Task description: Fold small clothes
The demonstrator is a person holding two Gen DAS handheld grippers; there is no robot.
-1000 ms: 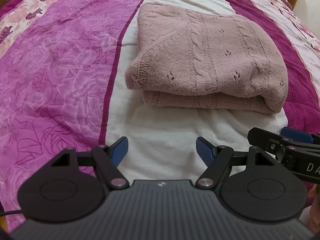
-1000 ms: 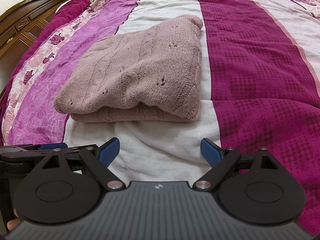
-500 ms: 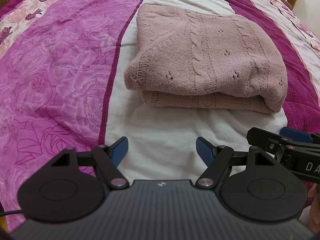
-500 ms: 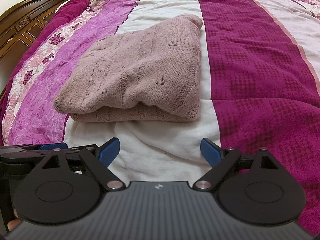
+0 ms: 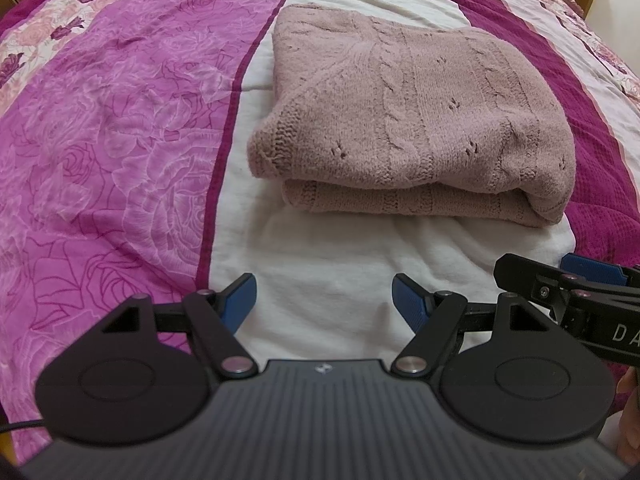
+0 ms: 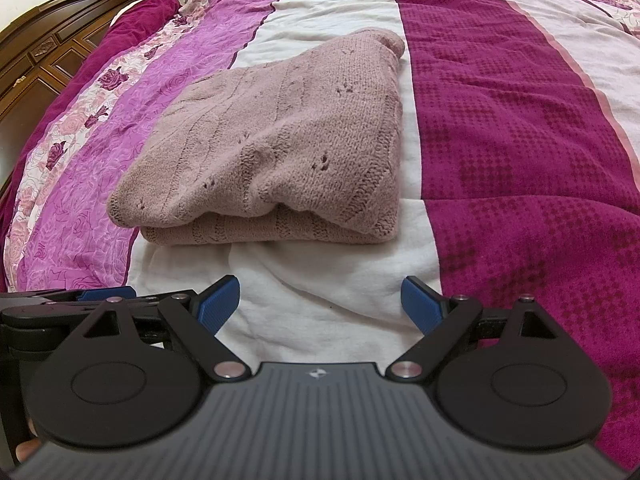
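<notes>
Pink sweater folded in a thick stack on the bed's white stripe; left tongs and right tongs apart, empty, short of it. Risk: snagging loose knit, dragging top layer askew

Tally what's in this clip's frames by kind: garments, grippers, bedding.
Knitted sweaters, dusty pink, folded: 1
Grippers, both open and empty: 2, left gripper, right gripper
Striped bedspreads: 1
Total: 4
</notes>
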